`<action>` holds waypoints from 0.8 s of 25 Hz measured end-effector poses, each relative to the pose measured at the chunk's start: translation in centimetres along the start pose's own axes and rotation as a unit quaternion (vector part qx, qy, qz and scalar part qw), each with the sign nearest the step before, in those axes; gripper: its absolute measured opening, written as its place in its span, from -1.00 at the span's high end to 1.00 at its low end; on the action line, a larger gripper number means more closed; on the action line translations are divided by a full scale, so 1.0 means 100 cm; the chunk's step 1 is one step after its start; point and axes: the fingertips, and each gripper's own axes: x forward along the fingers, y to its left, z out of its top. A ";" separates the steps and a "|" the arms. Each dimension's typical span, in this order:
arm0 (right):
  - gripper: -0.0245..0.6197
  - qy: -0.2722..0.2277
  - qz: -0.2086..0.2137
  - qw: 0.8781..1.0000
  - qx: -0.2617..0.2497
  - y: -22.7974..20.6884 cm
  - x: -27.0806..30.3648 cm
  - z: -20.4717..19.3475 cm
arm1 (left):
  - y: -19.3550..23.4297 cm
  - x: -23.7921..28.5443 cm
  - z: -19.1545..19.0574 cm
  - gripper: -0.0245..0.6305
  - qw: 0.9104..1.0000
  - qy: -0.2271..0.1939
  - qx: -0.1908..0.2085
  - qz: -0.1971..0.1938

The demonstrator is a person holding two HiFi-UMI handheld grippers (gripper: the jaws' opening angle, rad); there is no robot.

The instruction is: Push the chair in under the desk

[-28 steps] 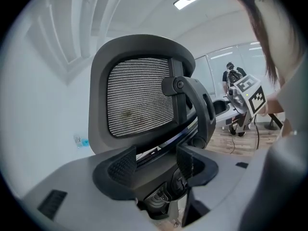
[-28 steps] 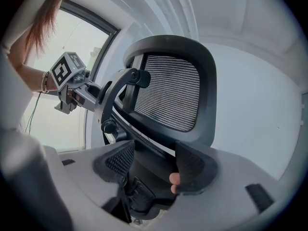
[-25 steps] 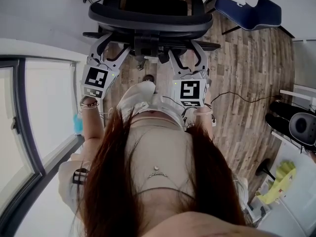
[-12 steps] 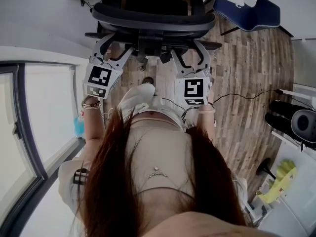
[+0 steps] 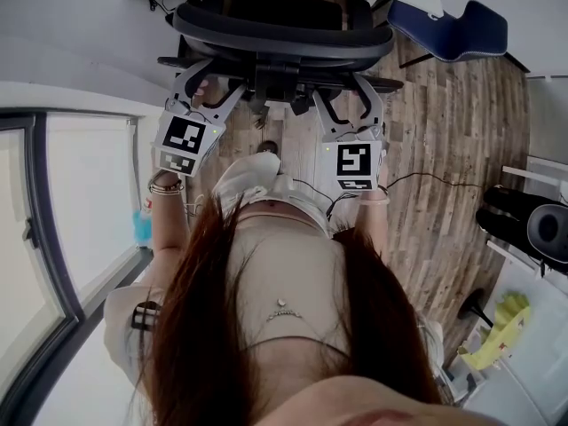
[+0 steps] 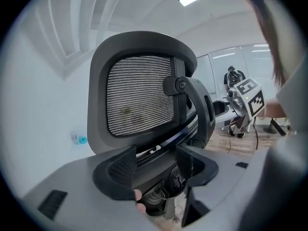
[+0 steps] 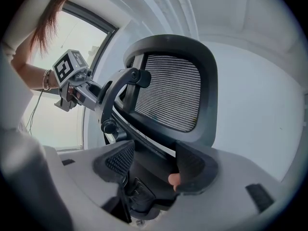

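Note:
A black mesh-backed office chair [image 5: 282,34] stands at the top of the head view, its seat partly under the white desk [image 5: 89,16]. My left gripper [image 5: 213,82] is open, its jaws spread against the lower left of the backrest. My right gripper [image 5: 342,91] is open too, at the lower right of the backrest. In the left gripper view the mesh backrest [image 6: 139,95] rises just beyond my left gripper [image 6: 156,165], and the chair's lower frame lies between the jaws. The right gripper view shows the same for the right gripper [image 7: 154,162] under the backrest [image 7: 168,90].
A blue chair [image 5: 444,20] stands at the upper right on the wood floor. A cable [image 5: 426,180] trails across the floor to black equipment [image 5: 541,224] at the right. A glass partition [image 5: 80,202] runs along the left. A yellow object [image 5: 501,327] lies at the lower right.
Both grippers and the chair have shifted forward, toward the desk, and slightly right in the head view. The jaws stay spread on the backrest.

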 end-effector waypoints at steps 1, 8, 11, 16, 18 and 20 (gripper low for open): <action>0.09 0.001 -0.001 1.000 0.000 0.000 0.000 0.000 | 0.000 0.000 0.000 0.14 1.000 0.001 0.001 -0.001; 0.09 0.006 -0.002 1.000 0.002 -0.008 0.010 -0.001 | 0.007 0.012 0.004 0.14 1.000 0.002 0.002 -0.005; 0.09 0.007 -0.002 1.000 0.004 -0.016 0.019 -0.001 | 0.014 0.022 0.008 0.14 1.000 0.004 0.003 -0.008; 0.09 0.010 -0.003 1.000 0.006 -0.022 0.029 0.002 | 0.022 0.029 0.012 0.14 1.000 0.004 0.004 -0.015; 0.09 0.011 -0.004 1.000 0.007 -0.024 0.033 0.001 | 0.025 0.033 0.013 0.14 1.000 0.003 0.004 -0.017; 0.09 0.011 -0.005 1.000 0.007 -0.026 0.035 0.000 | 0.026 0.036 0.013 0.14 1.000 0.000 0.004 -0.019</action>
